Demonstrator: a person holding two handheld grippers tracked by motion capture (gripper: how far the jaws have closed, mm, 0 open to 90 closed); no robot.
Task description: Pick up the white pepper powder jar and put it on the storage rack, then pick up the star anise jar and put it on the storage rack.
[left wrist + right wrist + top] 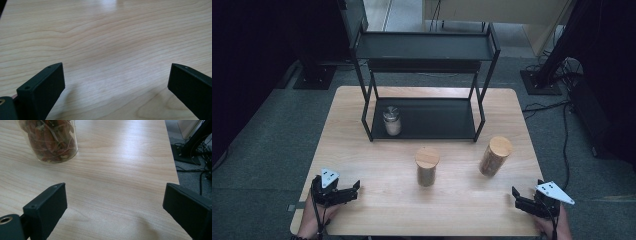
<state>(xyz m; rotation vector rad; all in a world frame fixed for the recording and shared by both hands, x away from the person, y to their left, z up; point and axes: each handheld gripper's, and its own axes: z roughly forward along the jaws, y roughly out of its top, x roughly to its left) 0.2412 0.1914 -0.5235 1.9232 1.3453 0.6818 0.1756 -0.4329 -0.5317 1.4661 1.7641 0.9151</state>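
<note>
High view: both grippers wait at the table's near edge, jaws apart and empty.

The left gripper [343, 192] sits well short of the middle jar [427, 166]; the right gripper [524, 201] lies nearer the right jar [495, 155], whose reddish, probably dried filling [50, 141] shows in the right gripper view. No label is legible.

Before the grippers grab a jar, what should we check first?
1. Left gripper open, nothing between its jaws: ok.
2. Right gripper open, nothing between its jaws: ok.
3. Middle jar upright with its wooden lid on: ok.
4. Right jar upright with its lid on: ok.
5. Bare table between the grippers and these jars: ok.
6. Room on the shelf beside the small jar: ok.
</note>
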